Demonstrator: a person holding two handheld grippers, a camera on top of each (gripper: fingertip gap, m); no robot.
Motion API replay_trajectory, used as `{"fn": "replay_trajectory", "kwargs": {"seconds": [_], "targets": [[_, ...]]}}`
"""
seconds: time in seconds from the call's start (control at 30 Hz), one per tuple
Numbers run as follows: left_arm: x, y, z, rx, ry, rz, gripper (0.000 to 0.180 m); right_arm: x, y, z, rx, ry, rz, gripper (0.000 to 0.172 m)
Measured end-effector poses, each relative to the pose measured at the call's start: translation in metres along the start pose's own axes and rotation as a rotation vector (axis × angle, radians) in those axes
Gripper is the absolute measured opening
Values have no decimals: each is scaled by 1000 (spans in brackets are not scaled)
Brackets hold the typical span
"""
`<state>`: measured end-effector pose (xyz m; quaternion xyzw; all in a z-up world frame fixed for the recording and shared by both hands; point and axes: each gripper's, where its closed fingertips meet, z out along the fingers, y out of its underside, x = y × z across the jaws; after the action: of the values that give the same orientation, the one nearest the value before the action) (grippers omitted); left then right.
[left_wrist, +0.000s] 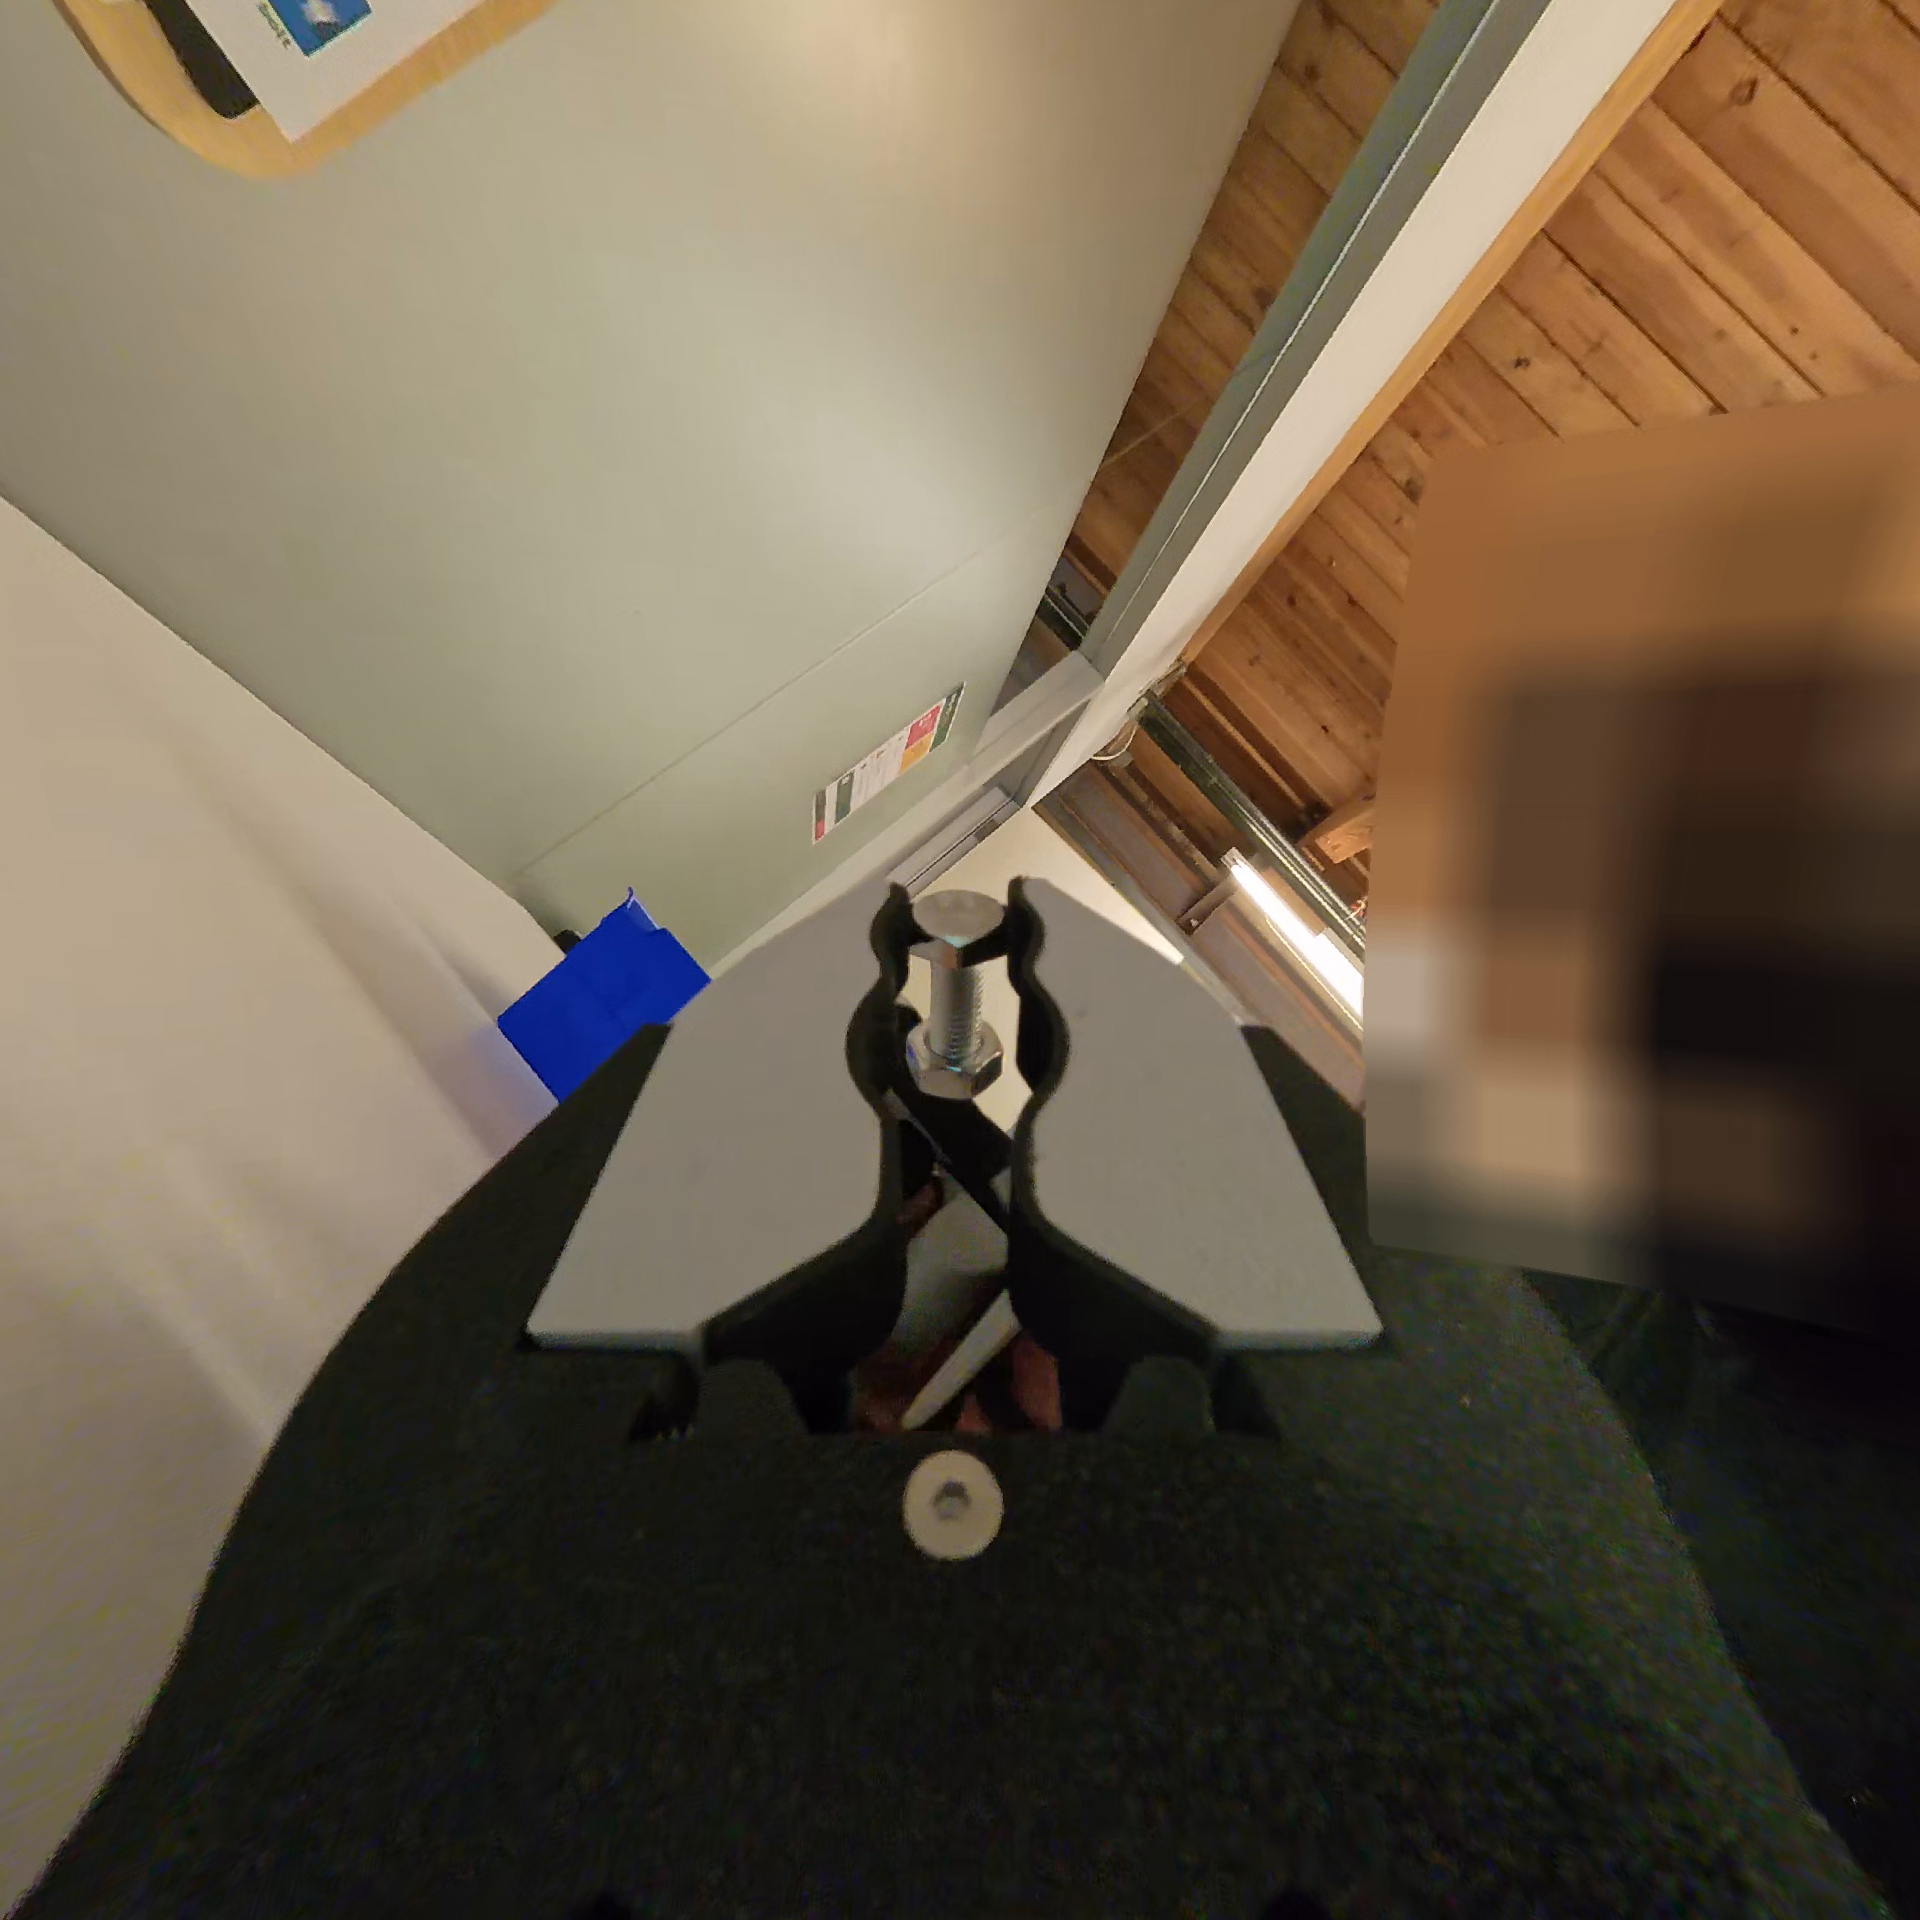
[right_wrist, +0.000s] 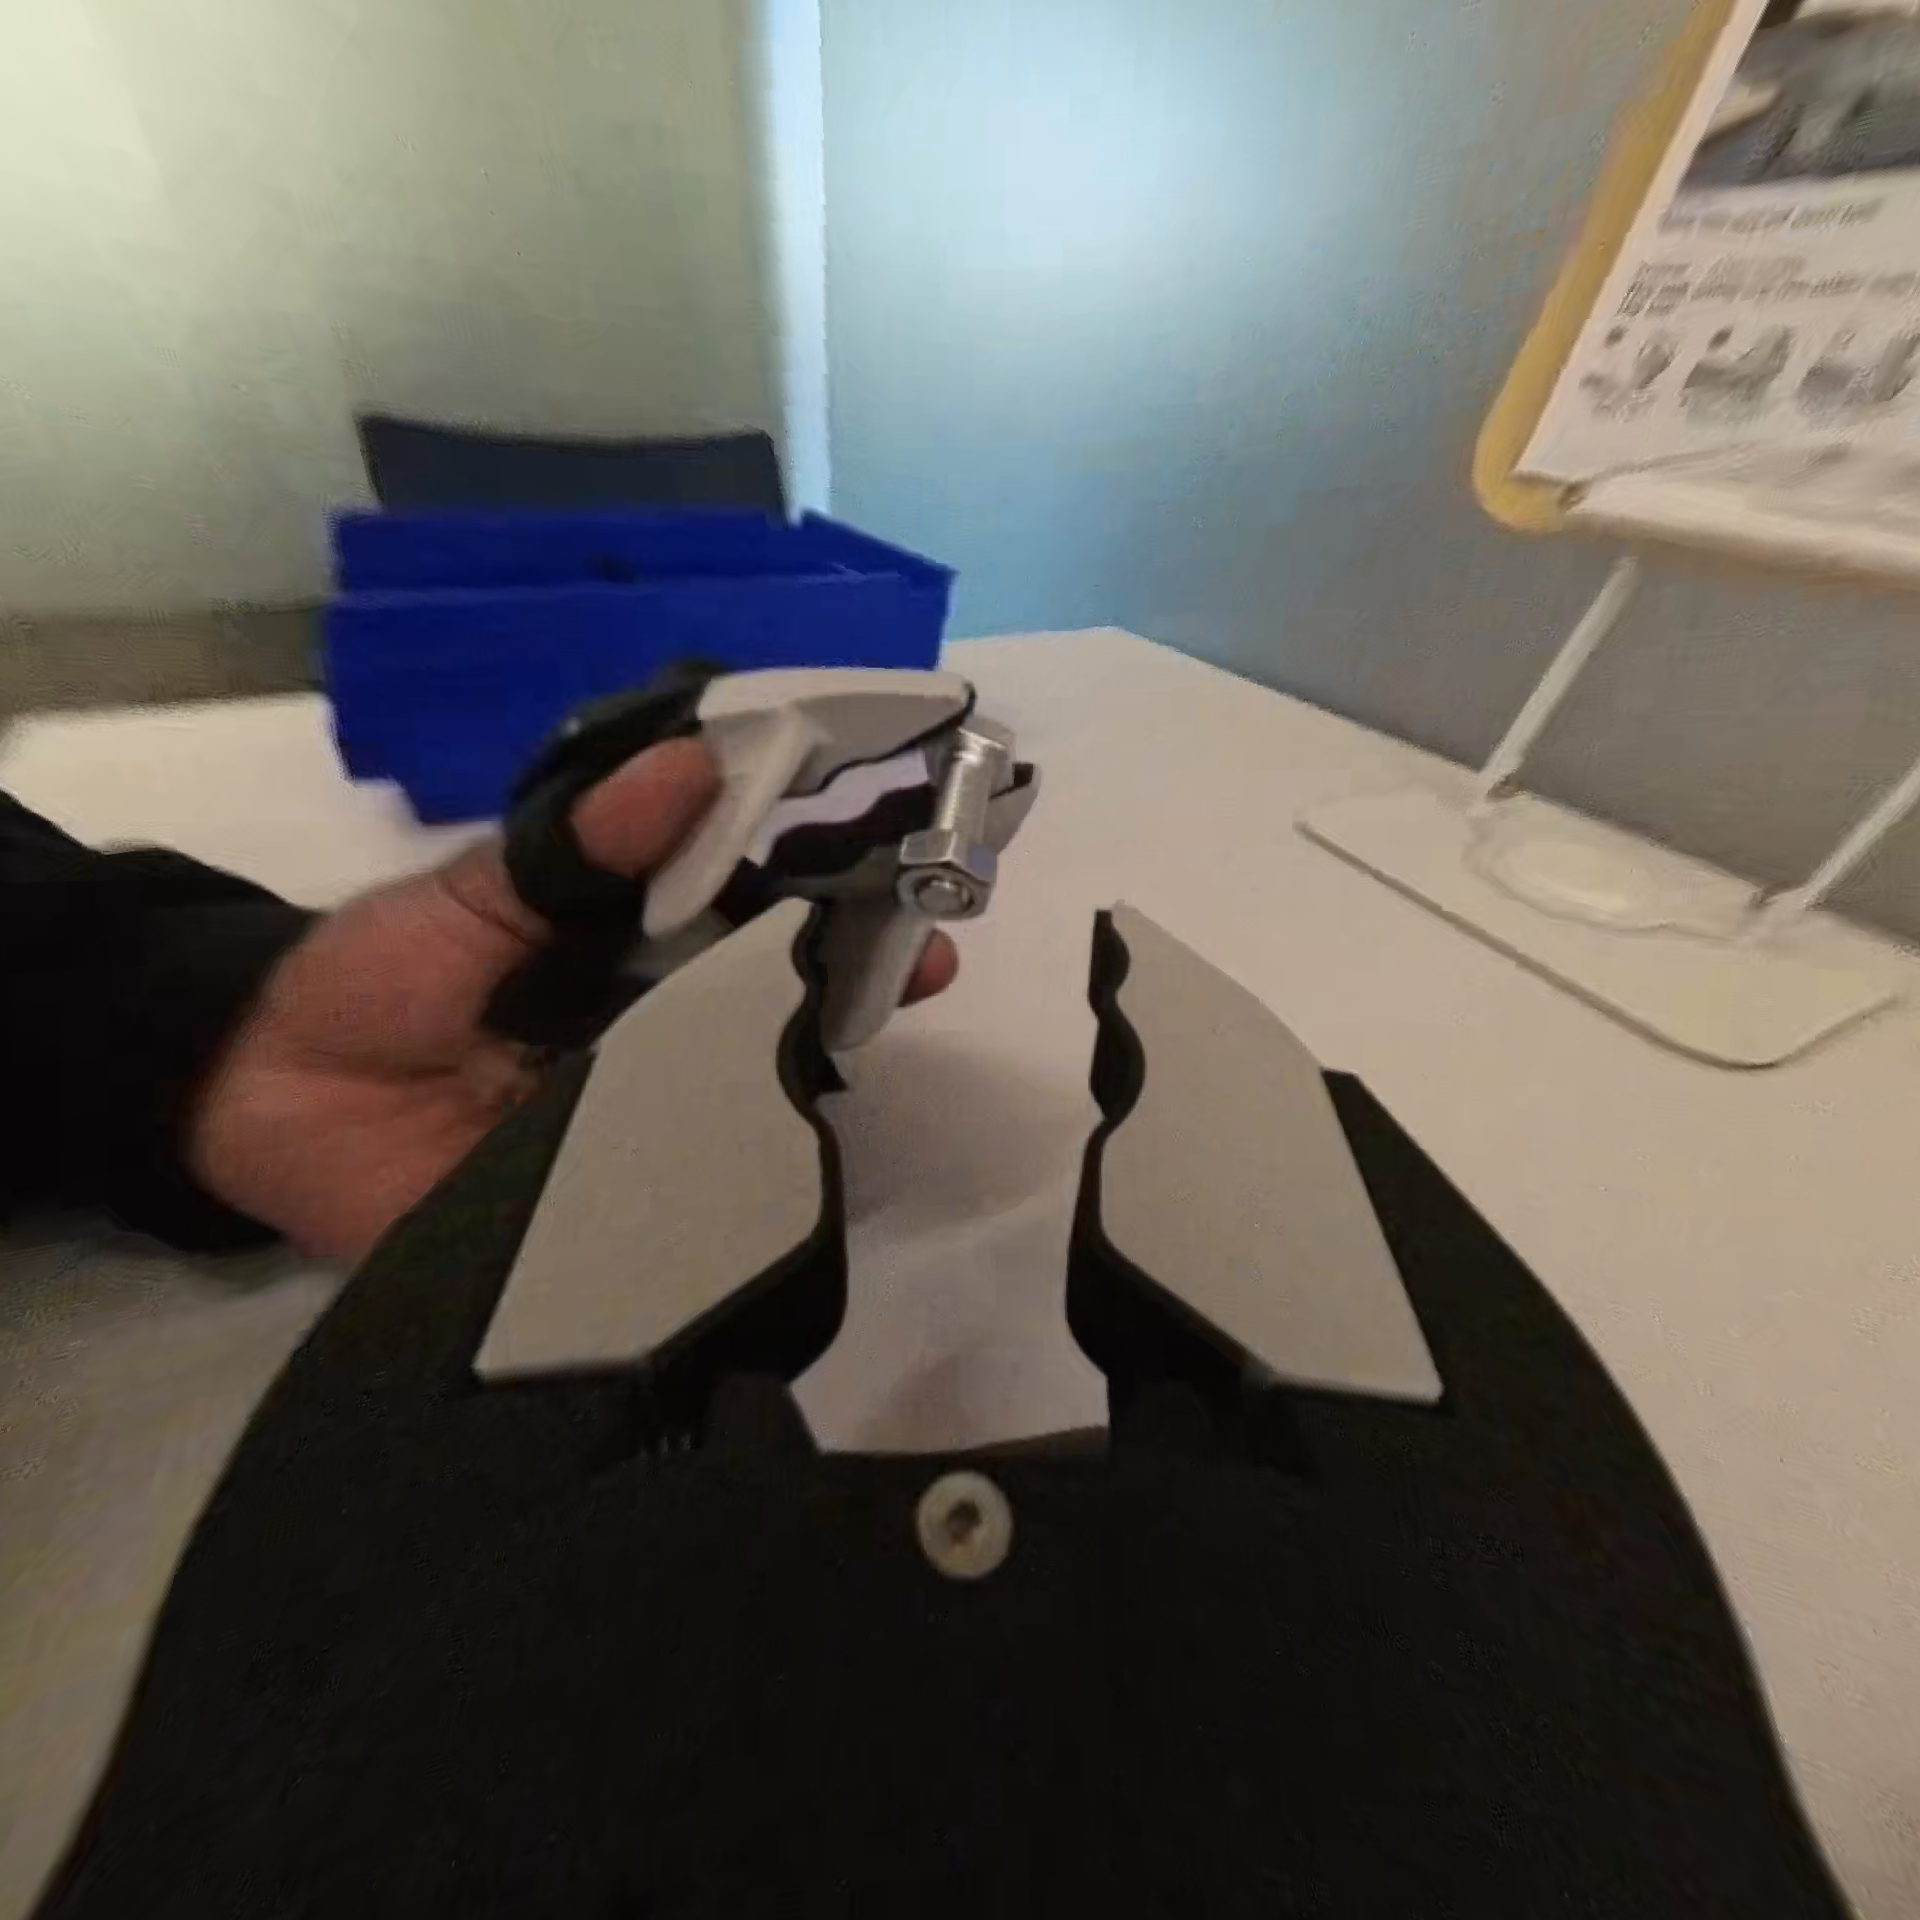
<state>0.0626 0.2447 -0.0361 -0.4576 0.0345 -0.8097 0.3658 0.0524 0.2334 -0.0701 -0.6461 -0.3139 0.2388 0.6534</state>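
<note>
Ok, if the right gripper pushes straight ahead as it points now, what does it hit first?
Probably the nut on the bolt clamped in the left gripper, just ahead and slightly left of the open right gripper; depth is unclear, so it may pass beneath.

The left gripper (left_wrist: 956, 930) was tilted upward, its fingers (left_wrist: 891, 935) clamped on a bolt (left_wrist: 951, 987). The left hand (right_wrist: 343, 1039) gripped it. The right gripper (right_wrist: 951, 997) stood spread wide, holding nothing.
</note>
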Motion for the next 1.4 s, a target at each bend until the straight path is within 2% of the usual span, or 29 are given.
{"fn": "replay_trajectory", "kwargs": {"seconds": [0.07,0.1,0.13,0.17,0.23,0.37,0.43,0.47,0.5,0.6,0.73,0.8,0.83,0.9,0.97,1.03,1.13,1.2,1.27,1.33,1.4], "targets": [[1,4,1,-20,-9,27,17,0,0,0,-20,94,-182,44],[1,6,2,-34,-13,45,17,0,-3,-1,-15,123,-231,34],[3,9,3,-51,-13,64,17,-1,-6,-2,-5,129,-242,20],[5,11,4,-58,-4,84,17,-3,-8,-3,1,113,-203,20],[7,11,4,-60,5,96,17,-6,-10,-3,9,1,38,20],[8,9,4,-54,25,71,17,-13,-16,-4,61,-418,873,20],[8,10,4,-57,21,69,17,-5,-20,-6,137,-523,1093,20],[7,10,4,-54,17,70,17,-1,-19,-6,166,-509,1100,22],[6,8,4,-45,15,66,17,2,-18,-6,173,-462,1049,33],[3,3,1,-12,2,40,17,-4,-14,-3,108,-306,652,51],[2,3,2,-16,-5,53,17,-7,-1,2,-14,-22,62,51],[3,6,3,-30,-10,69,17,-7,0,2,-38,67,-86,46],[3,8,3,-40,-11,78,17,-6,-1,1,-36,93,-107,38],[5,11,5,-59,-8,100,17,-2,-5,-2,-31,102,-67,20],[6,12,5,-64,-10,108,17,-4,-5,-3,-30,15,88,19],[6,12,5,-68,1,94,17,-10,-6,-2,-21,-138,369,19],[8,13,5,-77,17,91,17,-18,-11,-4,12,-454,911,19],[8,13,6,-83,20,87,17,-14,-15,-7,73,-587,1145,19],[6,13,5,-77,9,88,17,-5,-15,-7,144,-530,1116,23],[5,9,4,-55,5,70,17,-3,-15,-7,151,-441,920,40],[2,4,2,-30,-3,45,17,-3,-14,-6,136,-330,650,49]]}}
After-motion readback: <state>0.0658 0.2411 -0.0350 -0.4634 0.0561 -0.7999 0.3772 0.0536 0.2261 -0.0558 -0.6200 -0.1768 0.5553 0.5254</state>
